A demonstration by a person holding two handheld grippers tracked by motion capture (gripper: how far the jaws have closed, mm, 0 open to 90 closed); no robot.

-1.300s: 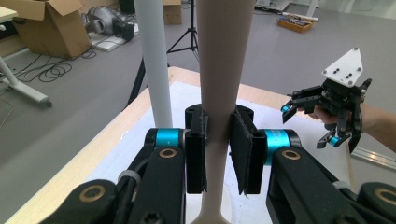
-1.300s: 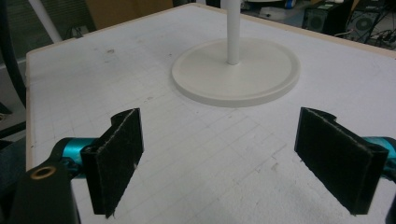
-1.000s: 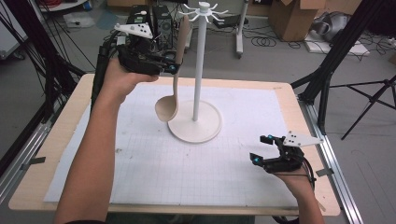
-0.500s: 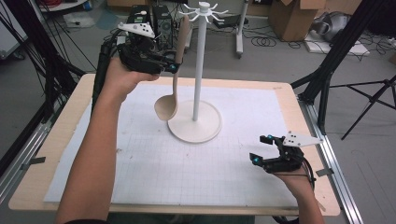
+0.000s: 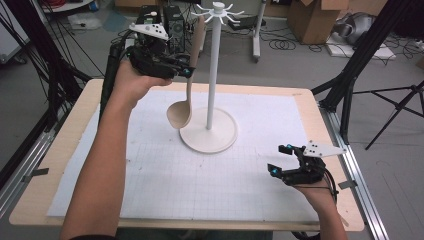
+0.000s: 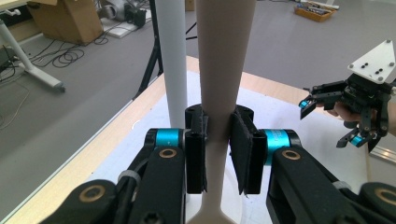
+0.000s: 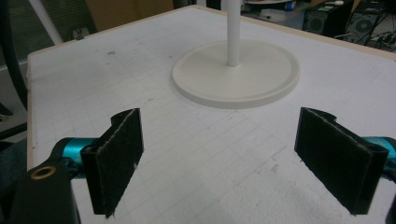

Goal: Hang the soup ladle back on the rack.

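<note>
Left gripper (image 5: 186,71) clamps a beige ladle (image 5: 186,85) mid-handle — bowl hanging just beside the white stand (image 5: 210,127), perhaps clear. Right gripper (image 5: 285,159), jaws wide and empty, hovers near the table's right edge (image 5: 335,165).

Your high view looks forward and down from above your side of the table (image 5: 60,150), far enough back to take in the whole top; your forearms enter at 6 o'clock and the white stand (image 5: 212,75) sits toward 12. The left gripper view rides close behind its own jaws, looking level across the table, with the beige ladle (image 6: 219,93) handle right at the lens, the stand's pole (image 6: 170,56) just behind it, and the right gripper (image 6: 327,119) off at 3 o'clock. The right gripper view sits low over the white mat (image 7: 140,60), facing the stand's round base (image 7: 236,74) at 12 o'clock. All three views share the stand.
</note>
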